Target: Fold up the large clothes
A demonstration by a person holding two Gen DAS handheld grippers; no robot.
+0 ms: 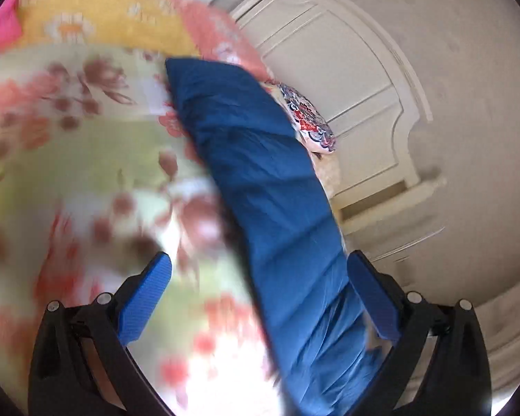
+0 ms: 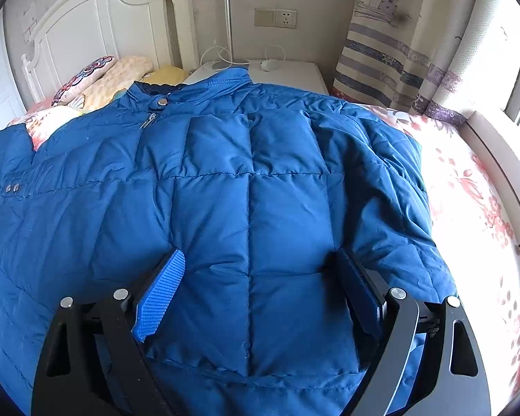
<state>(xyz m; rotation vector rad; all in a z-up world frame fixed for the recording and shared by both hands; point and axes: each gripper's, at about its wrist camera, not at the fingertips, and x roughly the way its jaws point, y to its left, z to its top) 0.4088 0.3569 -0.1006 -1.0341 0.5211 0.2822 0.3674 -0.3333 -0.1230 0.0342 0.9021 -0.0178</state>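
A blue quilted puffer jacket (image 2: 246,187) lies front up on the bed, collar toward the headboard, zipped, with one sleeve folded over its right side. My right gripper (image 2: 260,267) is open, low over the jacket's lower middle, its blue pads (image 2: 163,287) spread on either side of the centre seam. In the left wrist view a long part of the jacket (image 1: 277,208), seemingly a sleeve, runs diagonally between the fingers of my open left gripper (image 1: 260,270), lying against the right pad (image 1: 374,298). That view is tilted and blurred.
The bed has a floral sheet (image 2: 468,187) and blanket (image 1: 69,138), with patterned pillows (image 2: 86,79) by the white headboard (image 2: 97,20). A white nightstand (image 2: 294,72) with cables stands behind the collar. A striped curtain (image 2: 391,52) and a window ledge are at right.
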